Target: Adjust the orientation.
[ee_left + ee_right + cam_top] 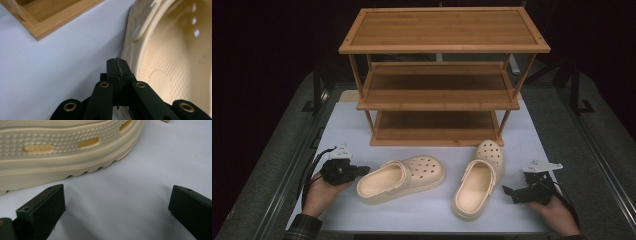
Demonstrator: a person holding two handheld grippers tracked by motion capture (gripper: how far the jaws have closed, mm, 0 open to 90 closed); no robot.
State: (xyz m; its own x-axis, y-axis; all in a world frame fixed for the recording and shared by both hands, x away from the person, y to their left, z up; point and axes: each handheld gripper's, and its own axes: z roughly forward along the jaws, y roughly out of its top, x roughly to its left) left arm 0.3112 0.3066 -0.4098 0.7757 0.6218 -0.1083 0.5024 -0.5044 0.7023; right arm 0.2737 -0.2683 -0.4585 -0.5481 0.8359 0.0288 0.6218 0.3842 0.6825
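Two cream clogs lie on the white table in front of a wooden rack. The left clog (404, 177) lies with its toe to the right, and the right clog (479, 179) points its toe toward the rack. My left gripper (363, 171) is shut with nothing in it, its tips right at the left clog's heel rim. In the left gripper view the shut jaws (117, 65) sit beside that clog (175, 62). My right gripper (509, 192) stands open just right of the right clog. In the right gripper view its jaws (117, 202) are spread wide over bare table, short of the clog's side (62, 150).
A three-shelf wooden shoe rack (442, 75) stands at the back of the white table (432, 210); its bottom shelf (50, 15) shows in the left gripper view. Dark grey floor and metal rails flank the table on both sides.
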